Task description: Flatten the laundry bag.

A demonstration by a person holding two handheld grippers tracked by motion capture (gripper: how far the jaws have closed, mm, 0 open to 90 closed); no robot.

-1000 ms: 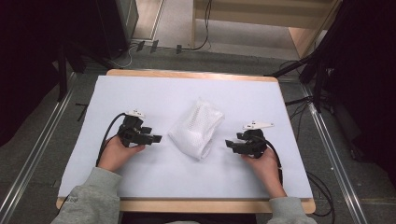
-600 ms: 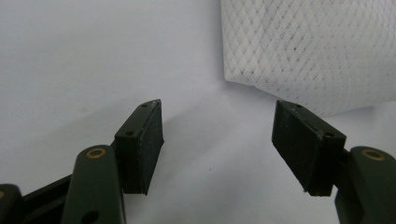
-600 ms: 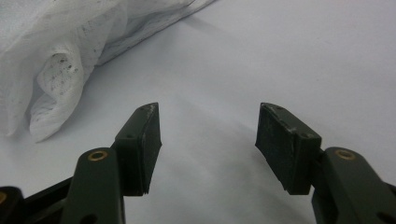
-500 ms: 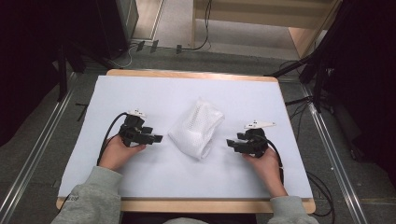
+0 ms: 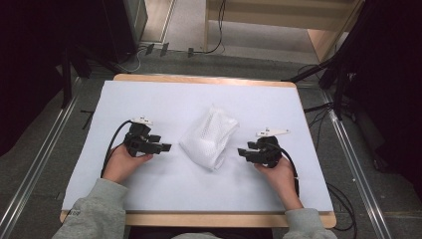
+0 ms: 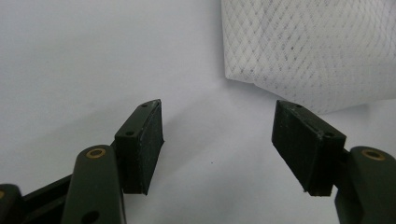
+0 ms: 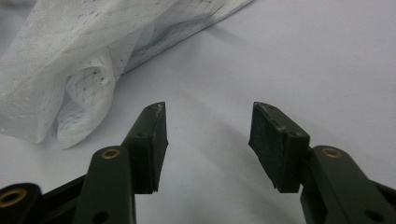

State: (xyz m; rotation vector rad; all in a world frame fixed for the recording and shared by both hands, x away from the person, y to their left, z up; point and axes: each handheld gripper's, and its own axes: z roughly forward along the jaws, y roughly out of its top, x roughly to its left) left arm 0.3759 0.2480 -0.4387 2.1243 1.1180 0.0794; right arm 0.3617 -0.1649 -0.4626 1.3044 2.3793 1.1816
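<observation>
White paper [image 5: 164, 99] spread over a wooden table [image 5: 199, 79], with dark floor, rails and cables all round. Found at the middle of the paper: a white mesh cloth [image 5: 209, 135], crumpled and folded over on itself, set between the two grippers and touching neither.

Looked light, soft and limp, judging by the loose folds. Would probably have sagged and draped once lifted rather than kept any shape. Not fragile by the look of it, though prone to snagging by its open weave on a jaw corner. Thin as well, so liable to slip out of a shallow pinch. Best taken at an edge or a corner: the straight near edge facing the left gripper [image 5: 166, 147], and the rolled, bunched end facing the right gripper [image 5: 241, 153], thick enough there for a firm bite.

Left gripper held with jaws wide apart, nothing between them, just short of the cloth's edge. Right gripper also parted but narrower, having just been closing, with only bare paper between the pads [image 7: 156, 140]; rested near the bunched end without contact.

Plenty of bare paper on every side for spreading or dragging. Table's edges well away from the cloth; nearest ones at the front, by the person's sleeves [image 5: 94, 209].
</observation>
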